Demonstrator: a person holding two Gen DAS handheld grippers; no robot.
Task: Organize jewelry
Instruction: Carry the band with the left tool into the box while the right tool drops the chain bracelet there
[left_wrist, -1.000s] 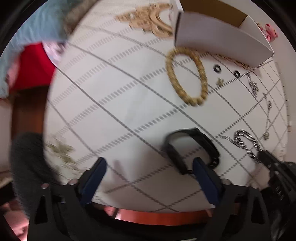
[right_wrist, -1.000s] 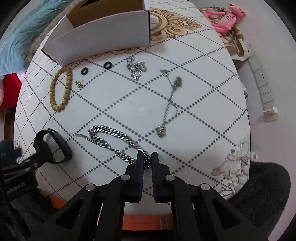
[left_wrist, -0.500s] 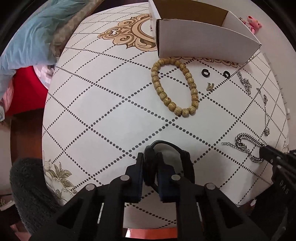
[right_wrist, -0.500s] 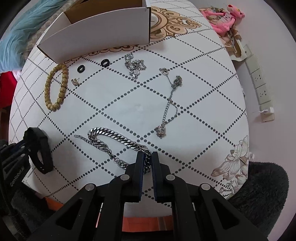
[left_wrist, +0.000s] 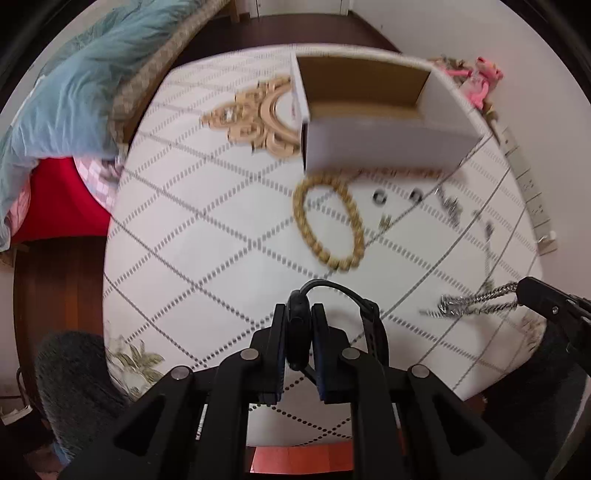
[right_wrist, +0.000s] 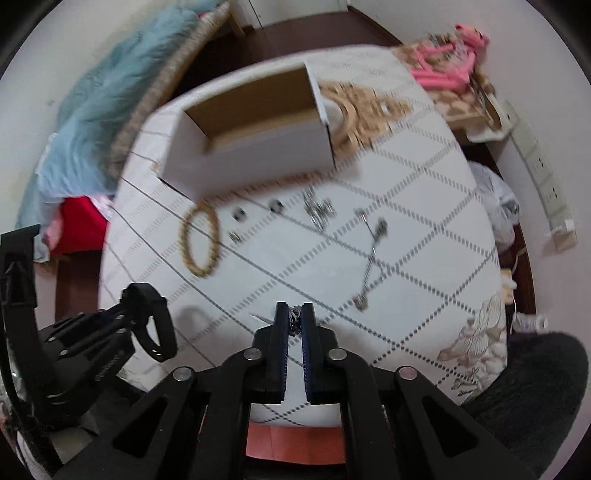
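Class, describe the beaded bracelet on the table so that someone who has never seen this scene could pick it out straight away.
Start at the open white cardboard box at the far side of the table with its dotted diamond pattern. Just in front of the box's left corner lies the beaded bracelet, flat on the cloth. It is the only tan, round-beaded loop; its neighbours are two small dark rings and thin silver chains.
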